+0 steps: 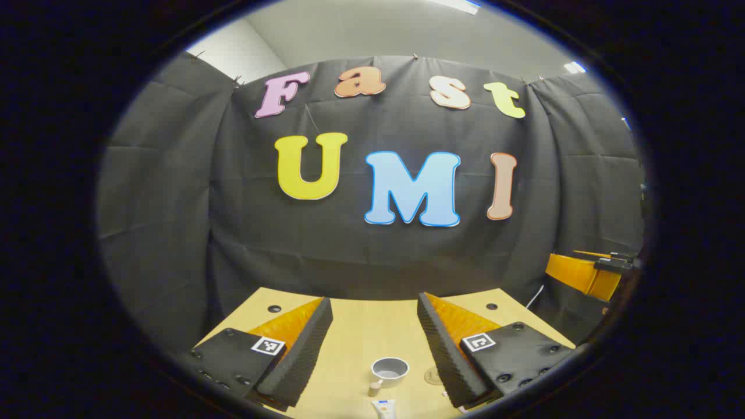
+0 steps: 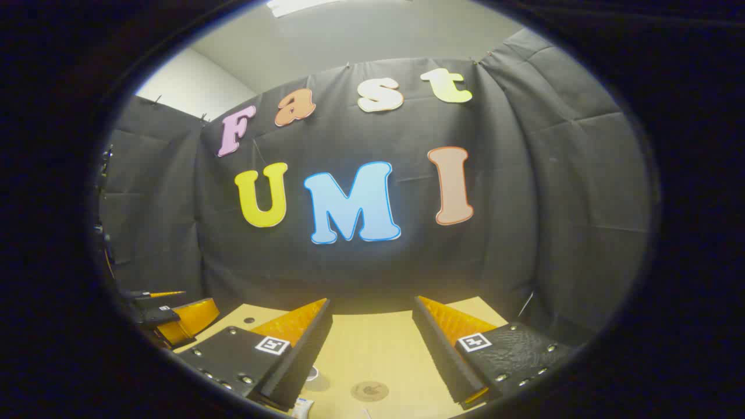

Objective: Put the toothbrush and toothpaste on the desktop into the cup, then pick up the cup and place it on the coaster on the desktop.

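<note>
Both grippers are hovering above the desk (image 1: 361, 331), left gripper (image 1: 375, 337) and right gripper (image 2: 372, 343) with fingers spread wide and empty, ready for a pickup. Below are waiting the cup (image 1: 390, 369), toothpaste (image 1: 384, 409) and coaster (image 2: 369, 390).

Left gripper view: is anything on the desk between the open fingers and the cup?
Nothing visible blocks it. The cup stands on bare desk ahead of the left gripper, whose jaws are wide open. The toothpaste lies nearer the camera, below the cup, and the coaster sits beside it.
</note>
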A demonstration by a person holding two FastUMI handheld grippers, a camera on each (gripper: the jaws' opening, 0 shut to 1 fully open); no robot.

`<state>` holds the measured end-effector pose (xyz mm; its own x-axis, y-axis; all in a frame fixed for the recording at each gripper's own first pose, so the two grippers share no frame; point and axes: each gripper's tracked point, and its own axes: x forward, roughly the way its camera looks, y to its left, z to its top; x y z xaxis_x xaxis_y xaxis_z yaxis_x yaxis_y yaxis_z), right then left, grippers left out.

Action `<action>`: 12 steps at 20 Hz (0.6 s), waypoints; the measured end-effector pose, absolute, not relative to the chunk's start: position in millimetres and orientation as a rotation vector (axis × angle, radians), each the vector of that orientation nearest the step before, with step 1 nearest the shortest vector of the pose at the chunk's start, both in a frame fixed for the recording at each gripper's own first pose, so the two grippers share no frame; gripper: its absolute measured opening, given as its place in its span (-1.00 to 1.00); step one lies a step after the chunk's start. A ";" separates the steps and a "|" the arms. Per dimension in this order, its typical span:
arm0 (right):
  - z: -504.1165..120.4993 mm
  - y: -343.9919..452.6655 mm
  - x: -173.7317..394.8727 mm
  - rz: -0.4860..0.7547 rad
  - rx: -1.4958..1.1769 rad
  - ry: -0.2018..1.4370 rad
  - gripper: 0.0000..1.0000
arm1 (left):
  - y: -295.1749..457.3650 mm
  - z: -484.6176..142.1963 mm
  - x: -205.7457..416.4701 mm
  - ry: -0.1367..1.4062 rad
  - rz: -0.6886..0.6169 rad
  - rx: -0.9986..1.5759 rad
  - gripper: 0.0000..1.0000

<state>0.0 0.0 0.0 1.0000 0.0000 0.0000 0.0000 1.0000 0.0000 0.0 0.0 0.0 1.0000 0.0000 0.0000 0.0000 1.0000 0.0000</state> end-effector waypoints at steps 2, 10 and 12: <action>2.5 0.9 1.2 0.002 -0.031 -0.006 0.79 | -1.8 4.0 3.4 -0.001 -0.003 0.007 0.92; -0.2 9.1 10.0 0.032 -0.053 0.014 0.79 | -0.7 10.6 9.3 0.025 -0.015 0.045 0.92; -1.5 12.1 12.0 0.041 -0.053 0.019 0.79 | -0.8 9.0 9.0 0.032 -0.017 0.044 0.92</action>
